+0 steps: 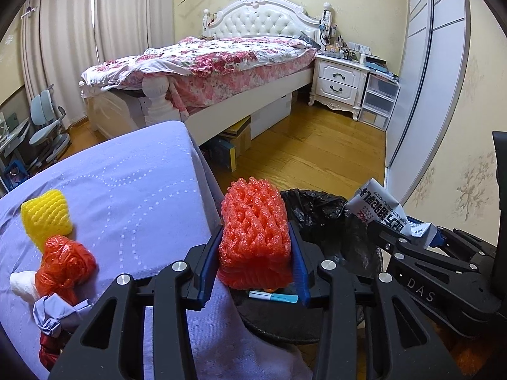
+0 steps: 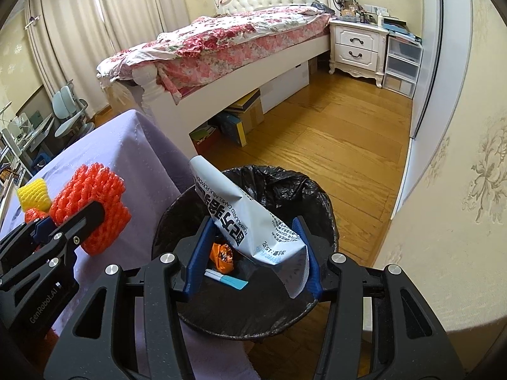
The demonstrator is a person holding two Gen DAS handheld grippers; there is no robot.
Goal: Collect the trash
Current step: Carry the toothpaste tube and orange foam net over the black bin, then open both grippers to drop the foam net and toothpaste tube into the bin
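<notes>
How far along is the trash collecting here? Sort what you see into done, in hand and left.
Done: an orange wrapper and a blue-white stick lie in the black-lined bin. In hand: the left gripper holds orange foam netting; the right gripper holds a milk powder sachet over the bin. Left: yellow netting, a red bag and crumpled paper on the purple cloth.

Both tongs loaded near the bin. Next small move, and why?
Probably open the right tongs: the milk powder packet they grip already hangs over the black-lined bin. The left tongs with the orange foam net sit at its rim.
</notes>
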